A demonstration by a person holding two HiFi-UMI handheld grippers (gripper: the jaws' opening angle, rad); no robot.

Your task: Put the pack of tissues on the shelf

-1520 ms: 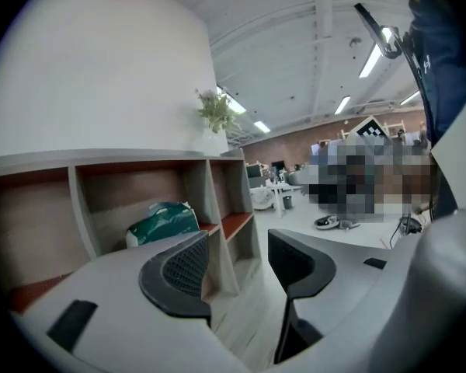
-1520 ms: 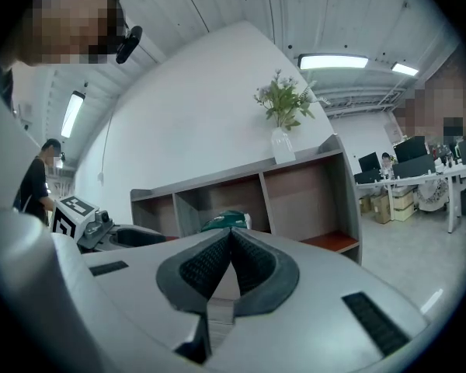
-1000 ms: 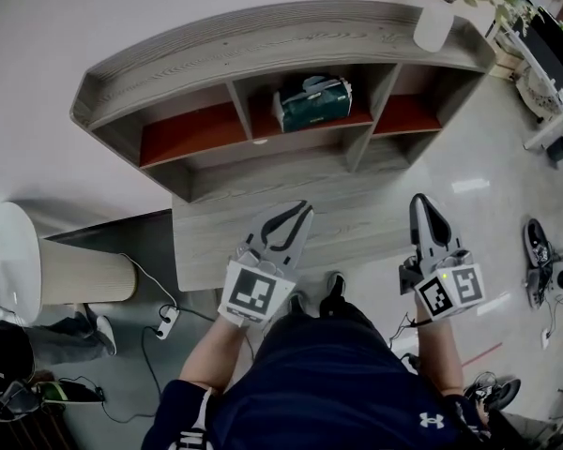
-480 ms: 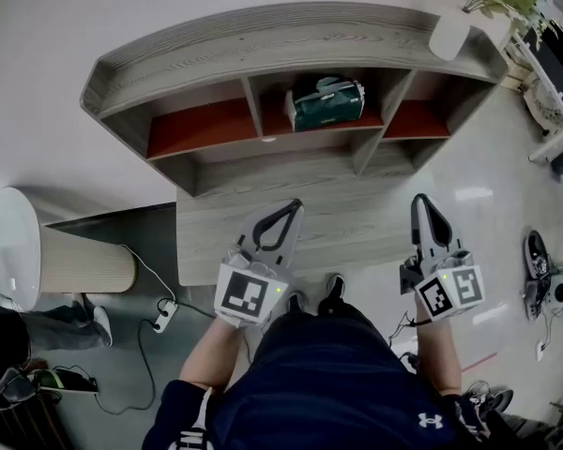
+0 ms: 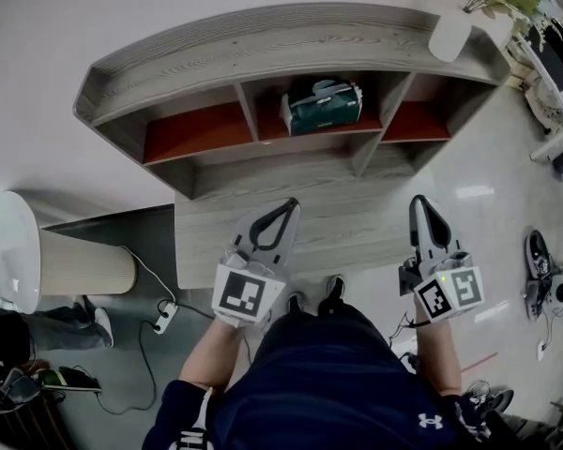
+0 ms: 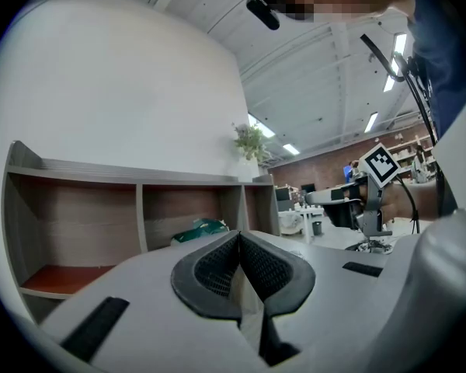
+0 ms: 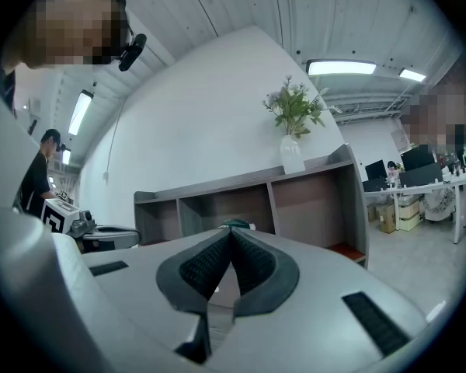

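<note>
A dark green pack of tissues (image 5: 321, 108) lies in the middle compartment of the curved wooden shelf (image 5: 263, 40). It also shows as a green pack (image 6: 199, 229) past the left jaws, and its top edge (image 7: 234, 224) peeks over the right jaws. My left gripper (image 5: 287, 204) is shut and empty, held well in front of the shelf over the lower ledge (image 5: 310, 218). My right gripper (image 5: 420, 202) is shut too, with nothing in it, at the ledge's right end.
A white vase with a plant (image 5: 450, 28) stands on the shelf top at the right. A round white side table (image 5: 14, 251) is at the left, with cables and a power strip (image 5: 166, 322) on the floor. Desks and shoes (image 5: 537, 242) lie to the right.
The left gripper's jaws closed from a small gap and it drew slightly back toward the person. The right gripper stayed put. The tissue pack has not moved.
</note>
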